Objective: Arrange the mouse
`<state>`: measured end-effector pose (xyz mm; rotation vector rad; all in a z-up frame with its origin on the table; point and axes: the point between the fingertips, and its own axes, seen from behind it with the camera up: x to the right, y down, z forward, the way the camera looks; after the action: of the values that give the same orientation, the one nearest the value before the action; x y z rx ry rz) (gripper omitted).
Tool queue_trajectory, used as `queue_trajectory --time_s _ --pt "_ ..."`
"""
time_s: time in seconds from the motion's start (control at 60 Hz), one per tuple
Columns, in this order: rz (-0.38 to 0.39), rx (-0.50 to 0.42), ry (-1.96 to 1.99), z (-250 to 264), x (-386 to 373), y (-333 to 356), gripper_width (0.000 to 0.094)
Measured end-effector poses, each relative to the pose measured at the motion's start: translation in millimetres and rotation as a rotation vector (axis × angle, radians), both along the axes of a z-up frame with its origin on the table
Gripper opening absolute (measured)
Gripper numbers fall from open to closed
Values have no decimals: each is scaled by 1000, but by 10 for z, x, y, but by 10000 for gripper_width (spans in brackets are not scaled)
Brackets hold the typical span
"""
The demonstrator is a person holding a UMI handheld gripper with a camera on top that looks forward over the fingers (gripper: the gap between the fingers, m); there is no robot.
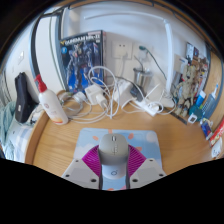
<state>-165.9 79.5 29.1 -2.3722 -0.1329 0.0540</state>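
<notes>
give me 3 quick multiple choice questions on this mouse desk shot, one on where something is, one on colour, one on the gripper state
1. Where is the mouse?
A. between the gripper's fingers
B. beside the white bottle
C. on the poster box

2. What colour are the finger pads?
A. green
B. magenta
C. yellow

3. What is the gripper doing?
A. open, away from everything
B. shut on a cable
C. shut on the mouse

Answers: 1 A, the grey mouse sits between the two fingers on the wooden desk. 2 B, both inner faces show magenta. 3 C, both pads press the mouse's sides with no gap.
</notes>
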Motion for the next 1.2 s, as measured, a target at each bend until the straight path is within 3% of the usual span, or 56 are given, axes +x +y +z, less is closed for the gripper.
queue_trajectory --time_s 0.167,0.35,0.383,0.45,0.583,0.917,1.2 --pt "-46 -59 -7 -395 116 -47 312" --pt "-45 -92 -20 -457 131 -87 486" --pt "-59 -97 -17 -442 149 -84 556" --pt "-76 -103 -37 -392 202 -85 807" --pt "-74 -76 -14 89 123 -79 831" --pt "-96 106 7 2078 -172 -317 831" --pt "-35 195 7 2696 -386 -692 838"
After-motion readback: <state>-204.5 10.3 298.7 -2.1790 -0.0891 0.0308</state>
